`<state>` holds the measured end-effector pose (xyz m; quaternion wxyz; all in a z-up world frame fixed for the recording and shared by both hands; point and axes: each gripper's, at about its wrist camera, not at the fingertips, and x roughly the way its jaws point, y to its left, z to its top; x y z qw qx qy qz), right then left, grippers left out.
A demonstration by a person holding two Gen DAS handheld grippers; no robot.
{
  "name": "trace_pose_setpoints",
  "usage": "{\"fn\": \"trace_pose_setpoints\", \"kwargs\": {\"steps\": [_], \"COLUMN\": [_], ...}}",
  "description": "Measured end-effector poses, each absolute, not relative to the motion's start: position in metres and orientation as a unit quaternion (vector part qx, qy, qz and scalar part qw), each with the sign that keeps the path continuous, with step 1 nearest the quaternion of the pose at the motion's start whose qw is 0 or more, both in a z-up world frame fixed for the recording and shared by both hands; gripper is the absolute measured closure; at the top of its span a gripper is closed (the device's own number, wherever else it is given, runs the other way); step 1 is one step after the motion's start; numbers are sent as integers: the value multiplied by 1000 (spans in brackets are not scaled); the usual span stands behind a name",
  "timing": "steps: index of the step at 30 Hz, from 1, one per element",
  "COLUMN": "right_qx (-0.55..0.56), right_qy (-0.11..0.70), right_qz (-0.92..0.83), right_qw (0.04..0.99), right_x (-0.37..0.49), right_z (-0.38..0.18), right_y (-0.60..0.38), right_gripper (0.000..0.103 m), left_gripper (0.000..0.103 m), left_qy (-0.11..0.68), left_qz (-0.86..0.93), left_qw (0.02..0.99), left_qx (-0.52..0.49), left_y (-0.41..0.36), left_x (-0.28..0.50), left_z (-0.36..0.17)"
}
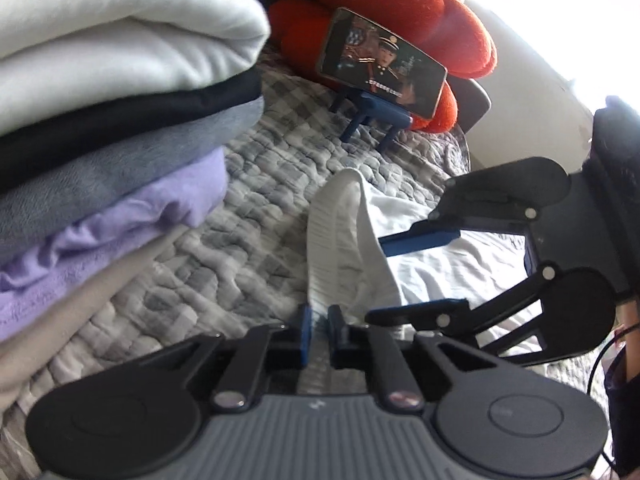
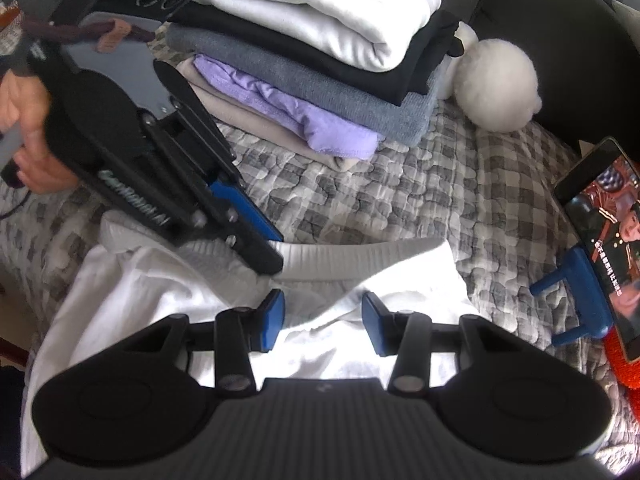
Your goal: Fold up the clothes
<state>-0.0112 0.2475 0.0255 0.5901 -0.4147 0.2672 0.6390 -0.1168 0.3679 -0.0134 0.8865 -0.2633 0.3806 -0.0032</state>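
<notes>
- On the checked grey quilt [image 2: 400, 200] lies a white garment [image 2: 160, 288], its ribbed hem [image 2: 360, 256] running across the far edge as the right wrist view shows it
- Left gripper [image 1: 318, 322] has its blue pads pressed together on that ribbed hem, which rises from the fingers as a lifted fold; I judge this pinch is meant to carry the edge over for a fold
- Right gripper [image 2: 323, 322] hovers just above the white cloth with its fingers spread apart and nothing between them, probably ready to take a second hold beside the left one
- A hand [image 2: 28, 128] grips the left tool at the edge of the right wrist view
- Beyond the garment stands a stack of folded clothes [image 2: 320, 60]: white on top, then black, grey, lilac and beige, which suggests the white piece is meant to join it
- A phone [image 1: 380, 60] playing video leans on a blue stand [image 1: 372, 116], well apart from the garment, with an orange cushion [image 1: 400, 4] behind it
- A white plush ball [image 2: 496, 84] sits just beside the stack, against a dark sofa back [image 2: 560, 40]
- Bright daylight washes out the right side of the left wrist view
</notes>
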Motion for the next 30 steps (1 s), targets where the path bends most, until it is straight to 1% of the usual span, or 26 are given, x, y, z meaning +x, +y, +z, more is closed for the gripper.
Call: {"fn": "trace_pose_setpoints", "kwargs": {"steps": [4,7,13,17,23,26,28,30], "right_qx": [-397,-365,-314,-321,-343,-339,-333,-328], "right_qy": [257,249,246,258,286,293,291,285], "right_qz": [644,656,673,664,644,641,639,632], "right_qw": [601,612,623,624,622,624,630,642], "right_x": [-10,-8,-1,2,10,13,14,15], "right_z": [31,41,55,53,35,26,23,22], "right_y": [247,245,240,239,239,241,242,246], "right_gripper": [56,56,56,56,56,56,56,56], "left_gripper": [100,101,101,100,100,97,87,85], "left_qy": [371,356,360,360,358,361,362,359], "left_qz": [34,72,92,98,93,87,84,89], "left_qw": [894,900,905,907,910,909,908,908], "left_qx": [-251,-240,-206,-197,-187,-188,-195,-195], "left_y": [365,368,370,374,373,374,374,373], "left_x": [-119,-122,-123,-124,-122,-122,-123,-127], "left_z": [-9,-1,-3,-7,-8,-7,-4,-1]}}
